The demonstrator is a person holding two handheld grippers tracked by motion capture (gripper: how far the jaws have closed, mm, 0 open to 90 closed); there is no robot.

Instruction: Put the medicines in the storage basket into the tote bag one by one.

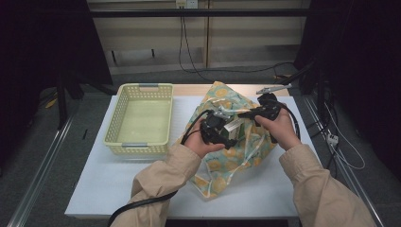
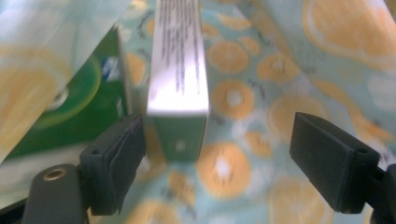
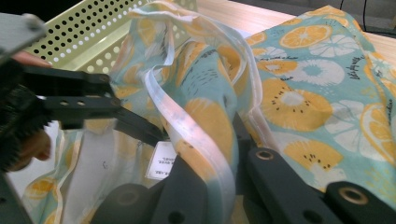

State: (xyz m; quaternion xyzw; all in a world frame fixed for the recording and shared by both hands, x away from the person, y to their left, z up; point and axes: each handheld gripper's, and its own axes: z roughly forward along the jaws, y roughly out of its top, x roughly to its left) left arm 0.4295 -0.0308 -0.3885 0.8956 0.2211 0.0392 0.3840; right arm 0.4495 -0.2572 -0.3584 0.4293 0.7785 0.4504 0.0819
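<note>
In the high view, a white table [image 1: 118,189] carried a pale yellow perforated basket [image 1: 140,118] at its left and a fruit-print bag [image 1: 236,142] just right of it, near the table's middle. Bare tabletop lay open in front of the basket and to the right of the bag; the far right edge ran beside cables on the floor. The left gripper [image 1: 226,128] reached into the bag's mouth, and the right gripper [image 1: 246,114] met the bag's upper edge just beside it, the two hands close together.

In the left gripper view, the jaws stood wide apart with a green box [image 2: 180,93] between them. Its end lay close beside the left pad, whether touching I could not tell, and it stood well clear of the right pad. The box's silver side carried lines of small print, too blurred to read. A second green package [image 2: 79,102] lay to the left, inside the bag's printed lining [image 2: 280,70].

In the right gripper view, the jaws were clamped shut on the bag's white-trimmed rim [image 3: 205,140], holding the mouth up. A small white label [image 3: 161,161] showed inside, its writing too small to read. The left gripper's black jaws reached into the opening, with the basket's wall [image 3: 93,32] behind.
</note>
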